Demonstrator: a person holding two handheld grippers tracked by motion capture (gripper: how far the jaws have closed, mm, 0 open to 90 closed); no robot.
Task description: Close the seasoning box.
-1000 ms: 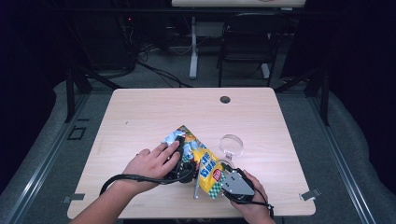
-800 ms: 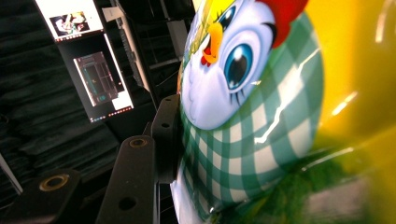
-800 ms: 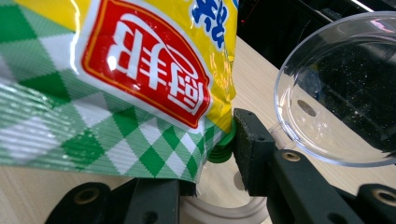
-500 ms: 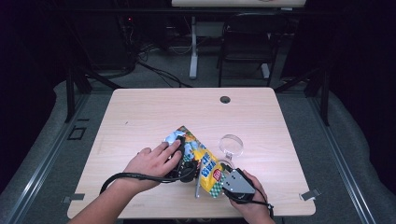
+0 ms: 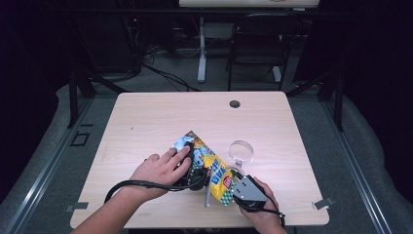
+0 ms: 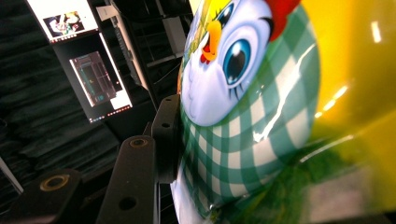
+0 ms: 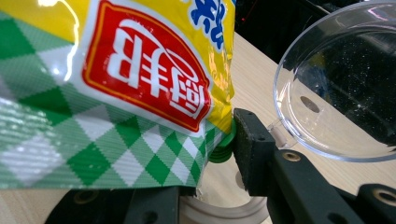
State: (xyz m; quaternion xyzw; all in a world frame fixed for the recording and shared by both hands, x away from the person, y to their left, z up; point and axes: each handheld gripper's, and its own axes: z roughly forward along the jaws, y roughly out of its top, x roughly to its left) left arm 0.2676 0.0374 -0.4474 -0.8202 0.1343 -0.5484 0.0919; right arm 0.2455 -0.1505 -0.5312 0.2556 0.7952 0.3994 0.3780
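While both grippers clamp the snack bag (image 5: 209,168):
Left gripper (image 5: 194,176): jaws pressed on bag.
Right gripper (image 5: 235,181): pinching sealed edge.
Remaining: tearing open, pouring into clear bowl (image 5: 242,151).

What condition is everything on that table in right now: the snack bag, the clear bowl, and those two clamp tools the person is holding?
Snack bag: puffy, lifted at an angle, held at both sides; whether it is opened cannot be told.
Clear bowl: upright on the table, empty.
Left gripper: jaw pressed against the bag's side.
Right gripper: clamped on the bag's lower corner.
Table: bare wood.
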